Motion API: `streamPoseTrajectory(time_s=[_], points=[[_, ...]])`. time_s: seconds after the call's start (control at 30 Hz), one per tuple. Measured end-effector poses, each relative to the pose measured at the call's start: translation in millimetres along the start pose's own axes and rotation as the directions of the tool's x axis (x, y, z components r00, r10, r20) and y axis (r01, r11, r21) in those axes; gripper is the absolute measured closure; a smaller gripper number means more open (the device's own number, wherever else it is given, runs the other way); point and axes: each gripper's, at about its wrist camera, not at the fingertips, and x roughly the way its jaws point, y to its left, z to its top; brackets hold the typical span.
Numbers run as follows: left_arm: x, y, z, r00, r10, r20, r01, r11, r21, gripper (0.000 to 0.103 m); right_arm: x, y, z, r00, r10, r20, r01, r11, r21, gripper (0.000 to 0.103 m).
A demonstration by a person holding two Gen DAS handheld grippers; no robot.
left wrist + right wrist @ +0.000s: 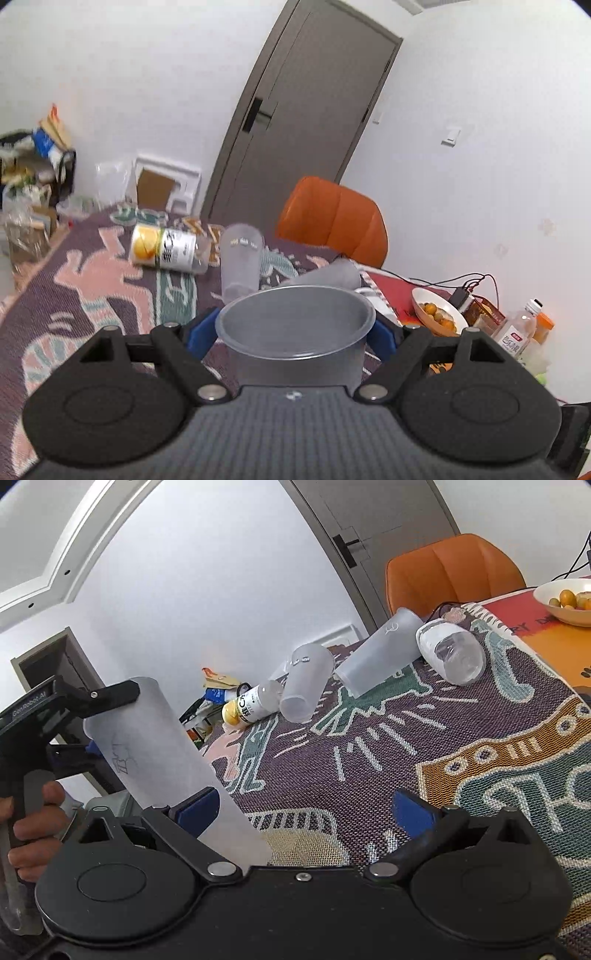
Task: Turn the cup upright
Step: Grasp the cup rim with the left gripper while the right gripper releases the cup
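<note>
My left gripper (295, 332) is shut on a frosted plastic cup (295, 328), its open mouth facing the camera. In the right wrist view the same cup (147, 746) is tilted, held near its top by the left gripper (92, 723), its base low by my right gripper. My right gripper (306, 808) is open, its blue left pad (195, 808) close beside the cup. Two more frosted cups (306, 683) (380, 653) lie on their sides on the patterned tablecloth (406, 738); one also shows in the left wrist view (240, 262).
A plastic bottle with a yellow cap (251, 705) lies on the cloth, also in the left wrist view (166, 247). A clear jar (450, 653) lies on its side. A bowl of fruit (569, 602) and an orange chair (450, 568) stand at the far side. Bottles (521, 328) stand at right.
</note>
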Motion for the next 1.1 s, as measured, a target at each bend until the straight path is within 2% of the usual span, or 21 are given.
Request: streamPoseTrajectory(time_s=[0.4,0.67,0.8,0.97,1.1], points=[[-8,-19,-4,0.992,0.09,0.093,-0.101,0.988,0.12,0.021,-10,-7,-4,0.999,-0.017,0.027,0.017,1.0,0.001,0.0],[-2,-24,-12,0.979,0.141,0.145,-0.166,0.969,0.182,0.021,-1,-11,-8,0.999,-0.03,0.013,0.029,1.0,0.008,0.0],[5,-33,-19,0.972,0.166,0.167,-0.203,0.95,0.236,0.021,-1,-12,-9,0.999,-0.032,0.015,0.032,0.999,0.013,0.0],[15,-42,-31,0.974,0.179,0.141,-0.214,0.933,0.29,0.02,-2,-15,-10,0.999,-0.035,0.019,0.034,0.999,0.022,0.0],[16,-43,-34,0.976,0.179,0.127,-0.209,0.933,0.292,0.015,-3,-15,-9,0.999,-0.032,0.02,0.032,0.999,0.023,0.0]])
